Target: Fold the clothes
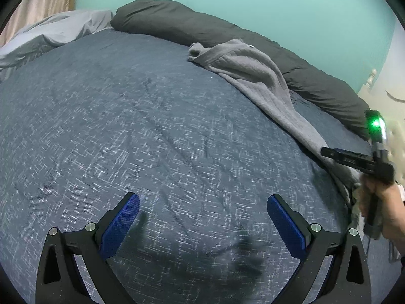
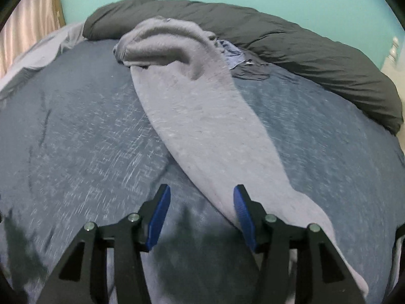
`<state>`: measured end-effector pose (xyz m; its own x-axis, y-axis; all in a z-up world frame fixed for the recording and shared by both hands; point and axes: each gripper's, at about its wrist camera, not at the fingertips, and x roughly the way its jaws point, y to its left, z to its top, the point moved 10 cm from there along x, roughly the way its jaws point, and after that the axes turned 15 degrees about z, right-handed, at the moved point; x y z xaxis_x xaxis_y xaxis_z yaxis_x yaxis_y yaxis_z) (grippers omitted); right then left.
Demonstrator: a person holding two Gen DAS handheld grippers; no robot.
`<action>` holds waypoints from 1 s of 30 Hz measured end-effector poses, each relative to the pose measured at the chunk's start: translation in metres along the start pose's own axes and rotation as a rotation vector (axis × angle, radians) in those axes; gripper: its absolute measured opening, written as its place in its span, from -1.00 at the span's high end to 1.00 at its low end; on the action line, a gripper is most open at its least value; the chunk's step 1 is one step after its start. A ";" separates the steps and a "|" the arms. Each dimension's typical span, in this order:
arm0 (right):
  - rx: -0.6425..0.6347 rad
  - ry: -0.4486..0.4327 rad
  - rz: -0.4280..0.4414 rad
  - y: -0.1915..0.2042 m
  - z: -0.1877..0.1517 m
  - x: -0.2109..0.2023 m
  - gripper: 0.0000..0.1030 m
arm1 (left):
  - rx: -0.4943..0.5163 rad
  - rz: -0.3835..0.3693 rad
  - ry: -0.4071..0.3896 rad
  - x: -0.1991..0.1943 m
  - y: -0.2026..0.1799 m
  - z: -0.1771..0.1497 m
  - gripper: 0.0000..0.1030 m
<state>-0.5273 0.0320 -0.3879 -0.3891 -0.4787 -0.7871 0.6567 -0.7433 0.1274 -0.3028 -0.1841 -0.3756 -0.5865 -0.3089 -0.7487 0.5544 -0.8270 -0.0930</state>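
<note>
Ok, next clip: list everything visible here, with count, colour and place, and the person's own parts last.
Bedspread: one, dark blue with pale flecks, covers the bed.
Grey garment: one, light grey, stretched from the far side of the bed toward the near right edge, bunched at its far end.
Dark comforter: one, charcoal, rolled along the far edge against the wall.
Blue cloth: one, pale blue, partly hidden between garment and comforter.
Sheet: one, light grey, rumpled at far left.
Wall: teal, behind the bed.
Curtain: pinkish, far left.
Left gripper: black with blue fingers, open over the bedspread.
Right gripper: same, open, garment under its right finger.
Hand: one, holding the right gripper.
</note>
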 end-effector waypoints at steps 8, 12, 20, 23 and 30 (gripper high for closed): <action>-0.090 0.061 -0.068 0.013 0.007 0.043 0.21 | -0.004 0.002 0.007 0.004 0.004 0.000 -0.99; -0.073 0.066 -0.072 0.008 0.007 0.047 0.90 | -0.005 0.002 0.013 0.005 0.004 -0.003 -0.99; -0.068 -0.029 0.098 0.043 -0.004 -0.008 0.95 | -0.005 -0.007 -0.010 -0.010 0.001 0.001 -0.99; -0.083 -0.061 0.169 0.071 -0.018 -0.040 0.96 | 0.012 -0.017 -0.019 -0.020 -0.003 0.000 -0.99; -0.078 -0.028 0.295 0.116 -0.098 -0.107 0.96 | 0.025 -0.016 -0.062 -0.050 0.003 0.002 -0.99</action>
<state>-0.3458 0.0430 -0.3481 -0.1909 -0.6823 -0.7057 0.7912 -0.5324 0.3007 -0.2729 -0.1717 -0.3373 -0.6308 -0.3237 -0.7052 0.5303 -0.8433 -0.0874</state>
